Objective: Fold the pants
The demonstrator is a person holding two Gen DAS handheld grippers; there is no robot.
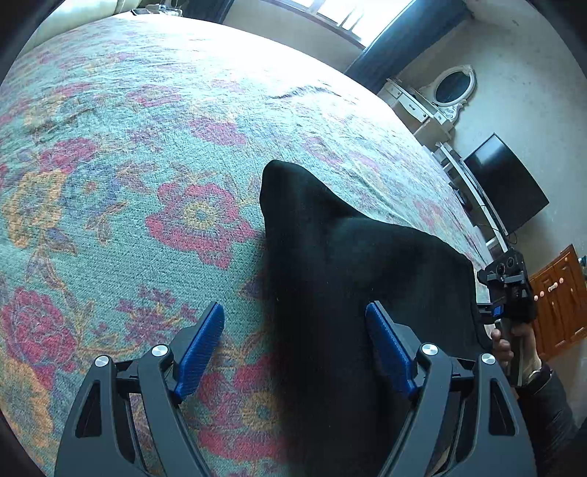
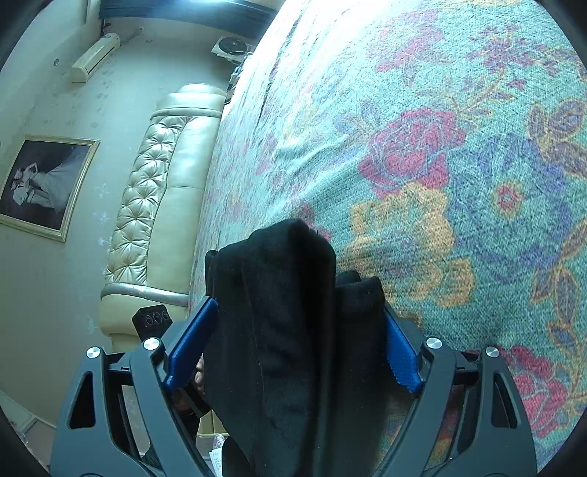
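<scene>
While black pants (image 1: 348, 279) lie bunched, both grippers open

bed: floral bedspread (image 1: 146, 154), teal with red and yellow blooms | headboard (image 2: 154, 205): cream, tufted | walls: pale, framed picture (image 2: 44, 187), air conditioner (image 2: 95, 57) | window (image 1: 352, 14): bright, dark curtain (image 1: 403, 40) | dresser with oval mirror (image 1: 453, 88) | dark TV (image 1: 506, 183)

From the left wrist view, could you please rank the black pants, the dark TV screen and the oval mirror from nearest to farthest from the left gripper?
1. black pants, partly between its open jaws.
2. dark TV screen, right, by the wall.
3. oval mirror, upper right, beyond the screen.
</scene>
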